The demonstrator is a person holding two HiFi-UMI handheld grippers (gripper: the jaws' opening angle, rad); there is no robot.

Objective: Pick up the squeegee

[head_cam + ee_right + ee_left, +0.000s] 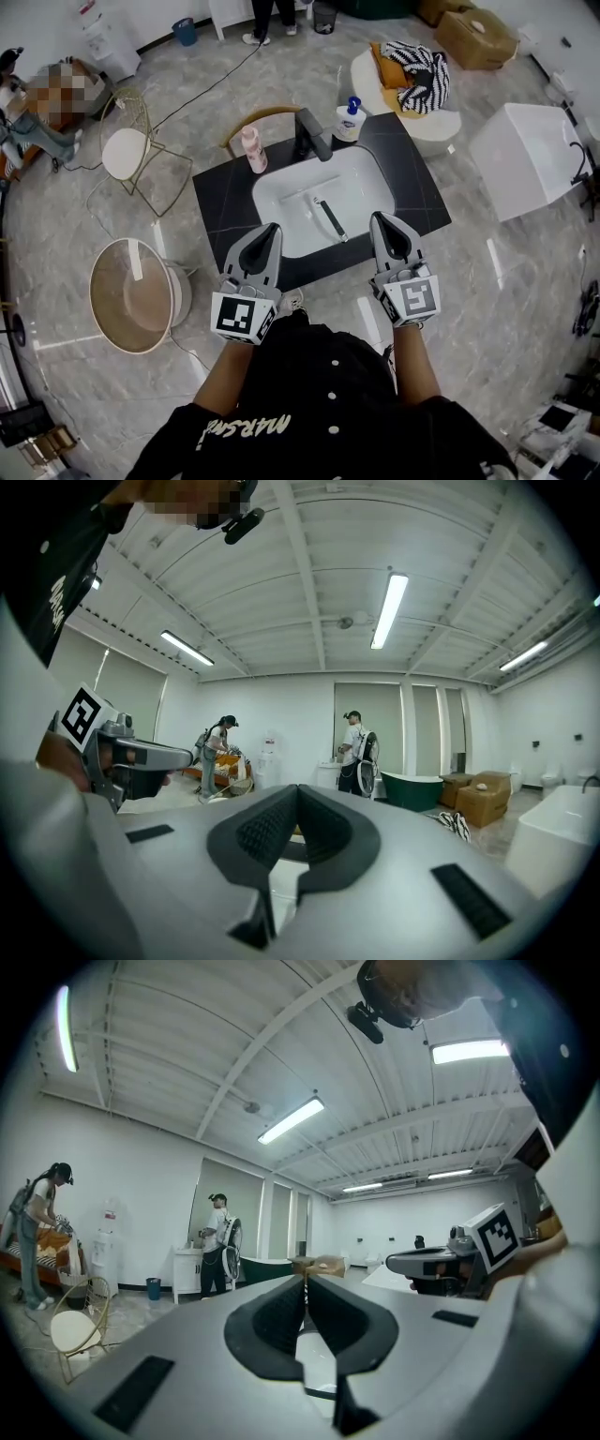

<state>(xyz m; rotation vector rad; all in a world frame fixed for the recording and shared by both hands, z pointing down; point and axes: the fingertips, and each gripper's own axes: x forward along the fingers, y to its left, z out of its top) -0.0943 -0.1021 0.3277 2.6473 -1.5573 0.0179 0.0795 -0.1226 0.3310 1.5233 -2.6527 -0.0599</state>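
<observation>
Head view, left tool [270, 234] and right tool [382, 225] held forward level, both closed, empty, squeegee [331, 219] between them, long axis slanting away leftward

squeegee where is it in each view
Head view: the squeegee lies in the white sink, near the picture's middle.
Left gripper view: not in it.
Right gripper view: not in it.
Shared landmark: the cardboard boxes, mid-frame in the left gripper view, right of middle in the right gripper view.
</observation>
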